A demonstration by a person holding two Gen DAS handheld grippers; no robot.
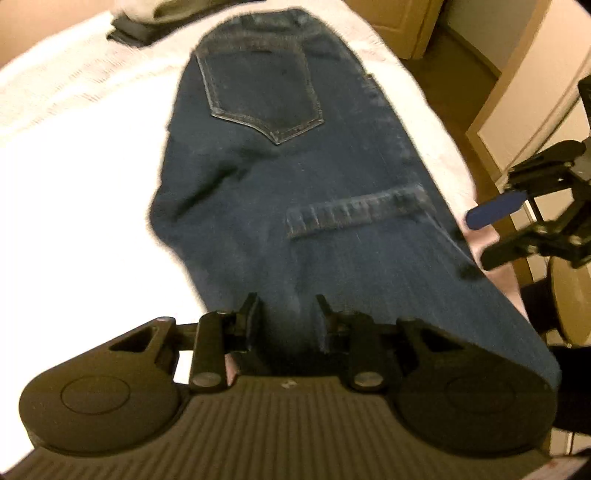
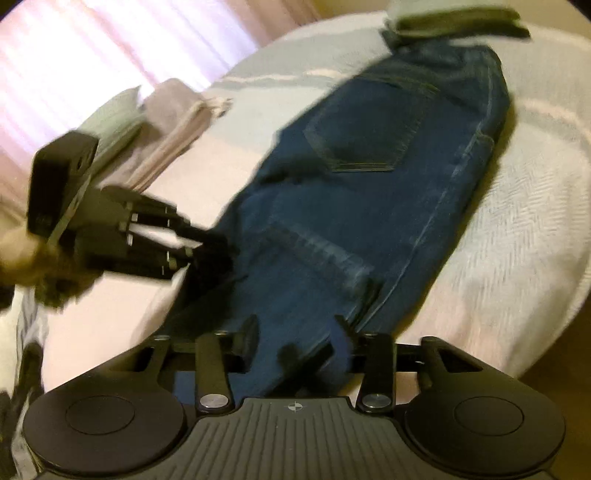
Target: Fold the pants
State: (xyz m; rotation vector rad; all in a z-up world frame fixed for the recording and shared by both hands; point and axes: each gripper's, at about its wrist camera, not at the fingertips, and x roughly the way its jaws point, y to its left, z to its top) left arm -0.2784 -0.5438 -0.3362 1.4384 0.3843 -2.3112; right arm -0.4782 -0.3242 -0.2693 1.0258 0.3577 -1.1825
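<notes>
The jeans (image 1: 295, 166) lie on a pale bedspread (image 1: 74, 147), already doubled lengthwise so one leg sits on the other, with a back pocket (image 1: 262, 92) facing up and the waistband at the far end. A hem (image 1: 354, 214) lies across the middle of the stack, so the legs look to have been brought up over the thigh once. My guess is that the fold is about two-thirds done — one more turn toward the waistband, then a smoothing, would finish it.

The left gripper (image 1: 286, 314) is at the near folded edge, its fingers apart with denim between them. They are not pressed together, so I read it as released, or at most resting loosely around the cloth. From its own camera the right gripper (image 2: 295, 332) likewise straddles the near end of the jeans with its fingers spread. The left camera shows it off the right edge of the bed, one blue pad (image 1: 495, 210) showing and nothing clamped, so open.

Around the work: a stack of folded clothes (image 2: 454, 22) sits at the far end, touching or just beyond the waistband, and it may crowd the last fold. More folded linen (image 2: 170, 122) lies far left, well apart. Light curtains (image 2: 110, 44) hang behind; a wooden door (image 1: 406, 22) stands off to the right, clear of things. Both pictures are blurred.
</notes>
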